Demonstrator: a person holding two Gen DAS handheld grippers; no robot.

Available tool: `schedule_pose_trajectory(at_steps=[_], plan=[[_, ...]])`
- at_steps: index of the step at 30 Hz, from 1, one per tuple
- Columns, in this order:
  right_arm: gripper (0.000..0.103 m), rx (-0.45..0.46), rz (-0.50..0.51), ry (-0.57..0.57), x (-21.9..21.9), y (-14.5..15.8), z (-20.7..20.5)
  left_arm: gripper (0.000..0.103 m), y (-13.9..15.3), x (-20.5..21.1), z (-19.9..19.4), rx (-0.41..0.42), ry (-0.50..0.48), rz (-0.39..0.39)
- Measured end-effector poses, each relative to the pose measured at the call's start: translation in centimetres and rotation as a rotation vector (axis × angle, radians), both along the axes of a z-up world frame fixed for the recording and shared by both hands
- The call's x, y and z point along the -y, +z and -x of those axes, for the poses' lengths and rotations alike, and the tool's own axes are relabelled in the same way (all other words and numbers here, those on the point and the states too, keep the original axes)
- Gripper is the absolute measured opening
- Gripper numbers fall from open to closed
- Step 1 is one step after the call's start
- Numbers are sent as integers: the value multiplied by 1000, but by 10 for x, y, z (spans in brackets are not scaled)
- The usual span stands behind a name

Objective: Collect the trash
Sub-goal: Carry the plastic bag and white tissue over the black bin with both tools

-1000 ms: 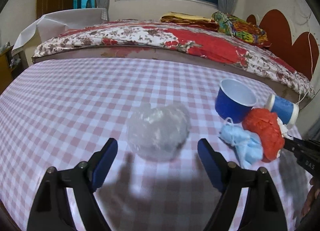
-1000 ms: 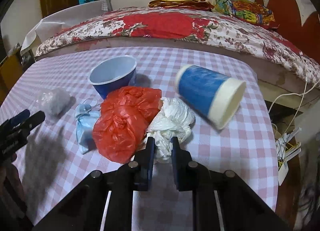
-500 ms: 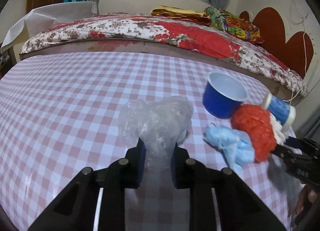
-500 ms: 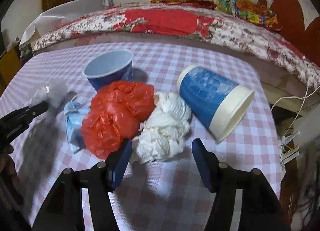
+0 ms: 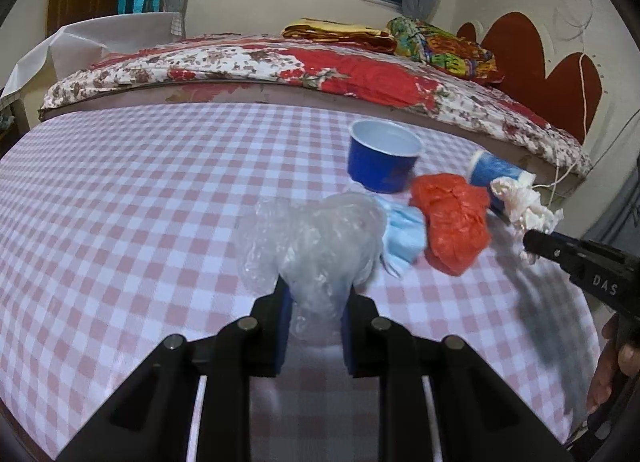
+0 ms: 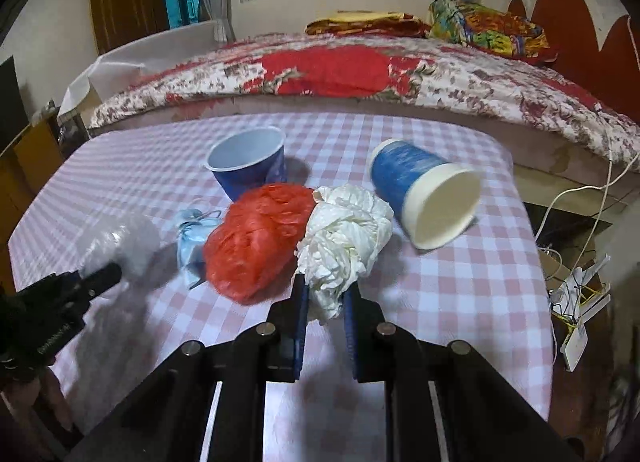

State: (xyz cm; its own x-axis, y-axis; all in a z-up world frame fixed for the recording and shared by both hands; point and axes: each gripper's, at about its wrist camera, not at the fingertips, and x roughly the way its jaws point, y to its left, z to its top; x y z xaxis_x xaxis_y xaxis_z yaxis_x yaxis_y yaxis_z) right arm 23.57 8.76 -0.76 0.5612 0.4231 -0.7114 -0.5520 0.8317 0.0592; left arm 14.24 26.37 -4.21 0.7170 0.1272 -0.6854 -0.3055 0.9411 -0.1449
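My left gripper is shut on a clear crumpled plastic bag, held over the checked table. My right gripper is shut on a crumpled white tissue wad; it also shows in the left wrist view. Between them lie a red plastic bag and a light blue face mask. A dark blue cup stands upright behind them. A blue paper cup lies on its side at the right.
The table's right edge drops to the floor, where cables and a white power strip lie. A bed with a floral cover runs along the far side of the table.
My left gripper closed on the clear bag and carried it right toward the pile. My right gripper opened, then closed again on the white tissue wad and lifted it slightly.
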Motion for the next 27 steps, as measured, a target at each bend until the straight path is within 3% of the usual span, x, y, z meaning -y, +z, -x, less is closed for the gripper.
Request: schedule_pose_trajectory(at_steps=[14, 27], plan=[[18, 112, -10, -28, 48, 24, 45, 23, 19, 53, 23, 43, -60, -4], [18, 171, 8, -177, 138, 33, 78, 23, 32, 134, 20, 79, -209, -13]])
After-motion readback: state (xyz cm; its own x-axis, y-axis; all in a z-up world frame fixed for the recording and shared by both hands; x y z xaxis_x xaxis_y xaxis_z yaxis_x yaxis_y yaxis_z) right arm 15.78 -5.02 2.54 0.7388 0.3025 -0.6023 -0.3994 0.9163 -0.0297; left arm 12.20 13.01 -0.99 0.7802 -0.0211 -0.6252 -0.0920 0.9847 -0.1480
